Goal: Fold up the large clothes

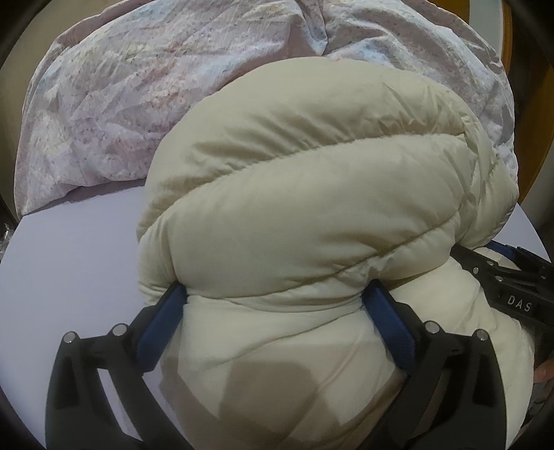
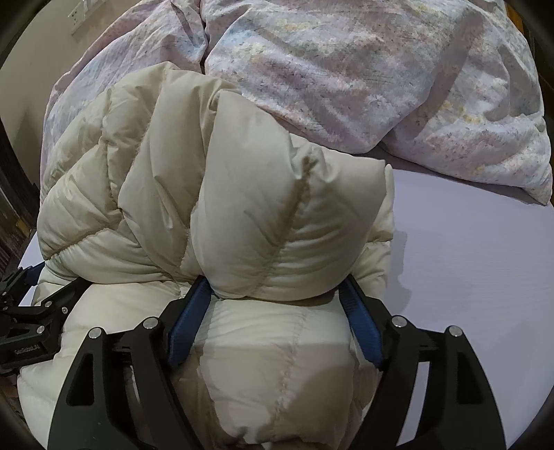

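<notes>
A cream quilted puffer jacket (image 1: 304, 214) lies bunched in thick folds on a pale lilac bed sheet (image 1: 76, 249). My left gripper (image 1: 277, 294) has its blue-padded fingers (image 1: 162, 329) spread wide on either side of a jacket fold, pressing into it. My right gripper (image 2: 277, 287) stands the same way around another part of the jacket (image 2: 242, 207), its blue pads (image 2: 188, 322) apart with padding bulging between them. The right gripper also shows at the right edge of the left wrist view (image 1: 512, 284). The left gripper shows at the left edge of the right wrist view (image 2: 31, 311).
A crumpled duvet with a pink and blue pattern (image 1: 138, 104) lies behind the jacket and fills the far side of the bed (image 2: 381, 76). Bare lilac sheet (image 2: 467, 277) lies right of the jacket. A wall with a socket plate (image 2: 83, 14) is at the far left.
</notes>
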The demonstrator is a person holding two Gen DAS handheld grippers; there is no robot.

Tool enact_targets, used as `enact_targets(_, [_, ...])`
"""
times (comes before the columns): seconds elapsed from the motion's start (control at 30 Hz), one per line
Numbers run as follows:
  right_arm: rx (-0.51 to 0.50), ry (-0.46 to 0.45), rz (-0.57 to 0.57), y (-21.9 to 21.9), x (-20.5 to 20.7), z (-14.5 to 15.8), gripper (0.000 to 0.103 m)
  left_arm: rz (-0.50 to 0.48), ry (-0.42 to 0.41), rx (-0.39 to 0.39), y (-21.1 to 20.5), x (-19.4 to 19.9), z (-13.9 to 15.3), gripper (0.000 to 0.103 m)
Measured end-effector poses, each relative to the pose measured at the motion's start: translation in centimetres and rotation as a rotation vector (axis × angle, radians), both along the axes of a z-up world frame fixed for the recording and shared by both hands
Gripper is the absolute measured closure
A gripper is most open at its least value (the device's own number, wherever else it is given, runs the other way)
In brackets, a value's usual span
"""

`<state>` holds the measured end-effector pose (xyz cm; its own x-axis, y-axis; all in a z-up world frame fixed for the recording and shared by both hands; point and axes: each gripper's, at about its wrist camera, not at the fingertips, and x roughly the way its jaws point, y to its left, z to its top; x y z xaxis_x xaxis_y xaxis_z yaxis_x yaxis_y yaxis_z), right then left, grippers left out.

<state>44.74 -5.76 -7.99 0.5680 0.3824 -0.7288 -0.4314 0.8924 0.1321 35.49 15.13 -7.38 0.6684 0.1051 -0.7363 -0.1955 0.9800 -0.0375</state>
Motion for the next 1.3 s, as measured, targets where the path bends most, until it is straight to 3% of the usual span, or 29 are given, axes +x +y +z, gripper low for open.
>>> enact_targets(0.27, [0.048,0.023,-0.025,-2.3,-0.3,0.5,0.021,0.015,-0.039,-0.004,0.1,-1.9,1.1,0.002])
enact_targets(0.3, [0.054,0.073,-0.038,-2.9,-0.7,0.9,0.021,0.02,-0.041,-0.004,0.1,-2.2,1.3,0.002])
enact_targets(0.47, [0.058,0.064,-0.072,-4.6,-2.7,2.9,0.02,0.037,-0.072,0.002,-0.2,-5.3,3.1,0.003])
enact_targets(0.63, [0.027,0.044,-0.107,-5.5,-6.5,4.6,0.012,0.057,-0.099,0.045,-0.8,-9.4,4.7,0.002])
enact_targets(0.8, [0.023,0.058,-0.099,-5.9,-9.8,5.2,0.008,0.066,-0.1,0.032,-1.5,-13.6,4.9,0.002])
enact_targets(0.97, [0.025,0.063,-0.091,-6.5,-13.1,5.5,0.007,0.086,-0.091,-0.036,-1.8,-17.5,4.7,0.002])
enact_targets(1.3, [0.002,0.067,-0.062,-6.9,-18.4,5.6,0.007,0.077,-0.057,-0.012,-4.9,-21.3,4.3,0.002])
